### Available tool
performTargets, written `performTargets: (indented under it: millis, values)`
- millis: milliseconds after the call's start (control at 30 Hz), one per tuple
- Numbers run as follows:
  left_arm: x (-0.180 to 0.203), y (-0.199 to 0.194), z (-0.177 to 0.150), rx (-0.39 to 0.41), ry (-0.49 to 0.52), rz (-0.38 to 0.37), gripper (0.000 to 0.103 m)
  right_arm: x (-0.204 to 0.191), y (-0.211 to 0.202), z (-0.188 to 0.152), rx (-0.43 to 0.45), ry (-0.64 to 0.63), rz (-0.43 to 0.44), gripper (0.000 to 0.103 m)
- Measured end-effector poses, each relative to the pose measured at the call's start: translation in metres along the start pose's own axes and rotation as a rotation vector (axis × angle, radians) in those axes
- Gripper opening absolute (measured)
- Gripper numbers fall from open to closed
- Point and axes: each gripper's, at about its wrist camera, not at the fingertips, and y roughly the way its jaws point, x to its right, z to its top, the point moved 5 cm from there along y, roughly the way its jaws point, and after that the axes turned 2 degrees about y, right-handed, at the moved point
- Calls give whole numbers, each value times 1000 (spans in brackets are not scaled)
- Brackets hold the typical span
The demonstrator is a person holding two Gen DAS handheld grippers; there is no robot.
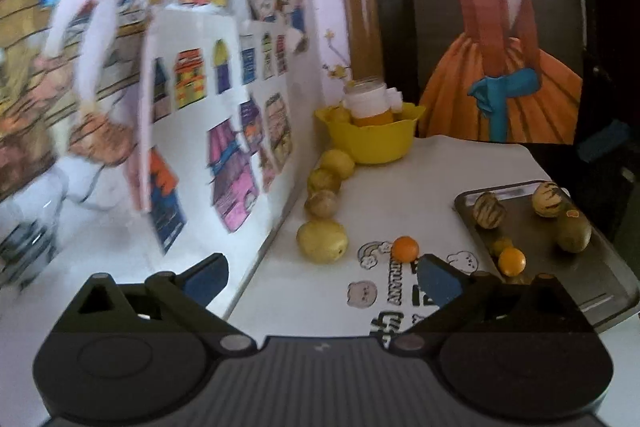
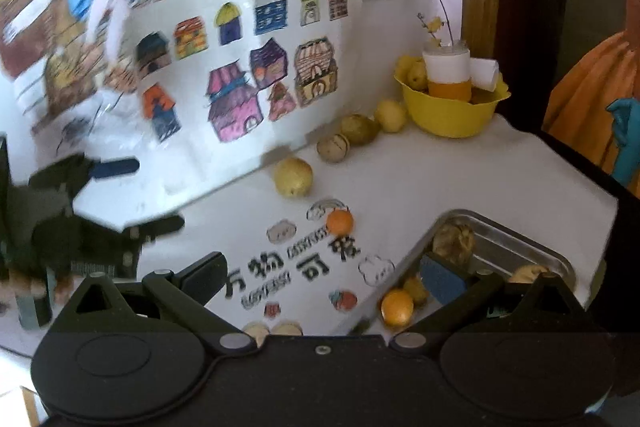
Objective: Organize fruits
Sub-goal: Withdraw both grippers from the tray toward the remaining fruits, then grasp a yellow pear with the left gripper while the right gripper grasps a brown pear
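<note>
Left of the tray [image 1: 600, 291], a loose orange [image 1: 405, 248] sits on the bench [image 1: 320, 287], both tools spread and empty, left tool [image 1: 320, 277] nearest: looks like pre-grasp, next move is to straddle it and pinch.

Soft daylight brightens the white tabletop [image 1: 400, 195]; motion blur smears the left of both frames, fisheye bending and darkening the corners.
</note>
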Motion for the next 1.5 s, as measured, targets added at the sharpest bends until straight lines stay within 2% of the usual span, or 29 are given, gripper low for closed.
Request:
performTargets:
  millis: [167, 267, 433, 567, 833, 967, 1200, 1500]
  values:
    - [8, 28, 10, 6, 73, -45, 103, 15, 45, 36, -71, 113, 43, 102]
    - [9, 50, 13, -1, 84, -60, 103, 26, 73, 59, -71, 157, 31, 102]
    - [-1, 97, 6, -11, -4, -84, 103, 55, 128, 94, -18, 256, 33, 102]
    - [-8, 131, -5, -43, -43, -58, 103, 76, 183, 113, 2, 332, 44, 102]
    - [-15, 172, -10, -77, -96, -54, 102, 89, 266, 128, -20, 393, 67, 102]
    - [-19, 189, -8, -103, -137, -56, 100, 88, 296, 133, -24, 404, 77, 96]
    - [-20, 208, -10, -115, -158, -56, 93, 87, 328, 137, -22, 390, 65, 85]
    - [-17, 221, -12, -132, -189, -77, 80, 84, 355, 138, -19, 368, 62, 79]
